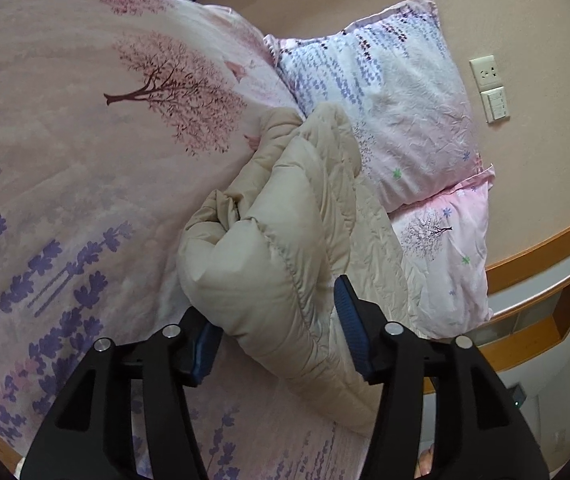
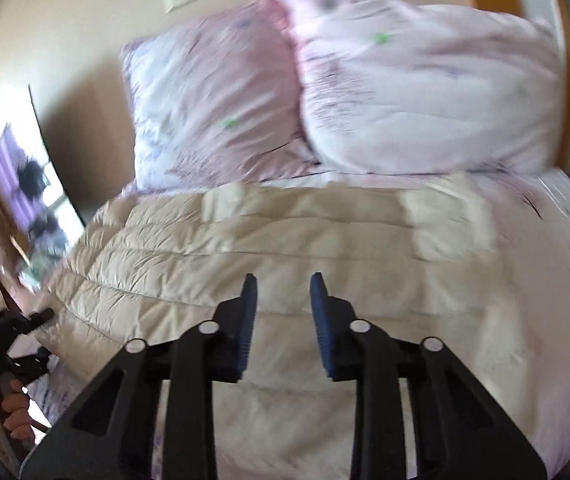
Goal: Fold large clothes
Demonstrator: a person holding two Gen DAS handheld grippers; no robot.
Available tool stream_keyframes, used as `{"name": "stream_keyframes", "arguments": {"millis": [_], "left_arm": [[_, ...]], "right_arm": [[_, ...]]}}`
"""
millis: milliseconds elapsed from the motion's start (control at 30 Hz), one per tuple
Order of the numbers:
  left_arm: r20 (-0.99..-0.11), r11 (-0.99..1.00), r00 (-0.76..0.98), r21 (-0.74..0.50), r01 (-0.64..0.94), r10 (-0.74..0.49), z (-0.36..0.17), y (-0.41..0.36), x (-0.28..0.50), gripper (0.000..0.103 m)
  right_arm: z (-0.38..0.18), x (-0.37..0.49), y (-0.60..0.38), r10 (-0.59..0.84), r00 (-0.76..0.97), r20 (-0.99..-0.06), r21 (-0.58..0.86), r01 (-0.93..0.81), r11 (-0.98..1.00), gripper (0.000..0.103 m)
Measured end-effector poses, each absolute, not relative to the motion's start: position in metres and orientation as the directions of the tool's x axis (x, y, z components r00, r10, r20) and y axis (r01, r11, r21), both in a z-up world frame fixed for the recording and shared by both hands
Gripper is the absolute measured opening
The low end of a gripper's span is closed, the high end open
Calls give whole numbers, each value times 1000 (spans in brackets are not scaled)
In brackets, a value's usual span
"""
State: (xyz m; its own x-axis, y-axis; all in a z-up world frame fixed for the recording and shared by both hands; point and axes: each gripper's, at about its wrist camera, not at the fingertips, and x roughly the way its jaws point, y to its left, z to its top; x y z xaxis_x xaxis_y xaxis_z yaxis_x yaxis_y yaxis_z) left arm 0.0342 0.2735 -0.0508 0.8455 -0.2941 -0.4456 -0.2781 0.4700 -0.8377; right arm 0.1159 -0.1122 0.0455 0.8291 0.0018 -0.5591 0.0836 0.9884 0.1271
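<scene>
A beige quilted puffer jacket [image 1: 269, 248] lies folded on the pink flowered bed cover [image 1: 85, 140]. In the left wrist view a thick rolled edge of it bulges between the jaws of my left gripper [image 1: 277, 312], which stand open around it without squeezing. In the right wrist view, which is blurred, the jacket [image 2: 285, 232] spreads flat across the bed, and my right gripper [image 2: 283, 284] hovers over its middle, open, with nothing between its blue pads. The left gripper [image 2: 25, 336] shows at the jacket's left edge, held by a hand [image 2: 13, 412].
Two pink and white pillows [image 1: 397, 92] [image 1: 445, 248] lean against the beige wall behind the jacket; they also appear as pillows [image 2: 213, 92] [image 2: 425, 88] in the right view. Wall sockets [image 1: 489, 72] and a wooden ledge [image 1: 545, 252] lie beyond the bed.
</scene>
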Motion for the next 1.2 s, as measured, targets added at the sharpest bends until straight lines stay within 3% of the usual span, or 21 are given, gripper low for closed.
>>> {"name": "stream_keyframes", "arguments": {"millis": [267,467,533,600,733,933,1200], "left_arm": [[-469,502,850,-809,-305,-241,-47,265,39,58],[-482,508,844,-801,-316,-236,-46,260,50,58],[-470,498,845,-813,-302,-254,-47,259,55,43],[-456,503,851,-817,-283,-261,-44,258,58,36],[-388,538,883,-819,-200,-264,-21,253,57,29],[-265,591,914,-806,-36,-306,21,233,58,29],[-109,599,873,-767,230,-476,64,181,71,29]], "right_arm": [[13,159,-83,-62,736,-674,-1,83,997,27],[-9,167,-71,-108,706,-700,-76,77,994,28],[-14,168,-68,-120,703,-701,-94,75,993,28],[-14,167,-67,-125,701,-702,-103,74,992,28],[-15,170,-67,-131,697,-705,-107,78,991,28],[-15,174,-67,-140,694,-706,-108,89,990,28],[-13,176,-73,-99,693,-714,-49,92,995,29]]}}
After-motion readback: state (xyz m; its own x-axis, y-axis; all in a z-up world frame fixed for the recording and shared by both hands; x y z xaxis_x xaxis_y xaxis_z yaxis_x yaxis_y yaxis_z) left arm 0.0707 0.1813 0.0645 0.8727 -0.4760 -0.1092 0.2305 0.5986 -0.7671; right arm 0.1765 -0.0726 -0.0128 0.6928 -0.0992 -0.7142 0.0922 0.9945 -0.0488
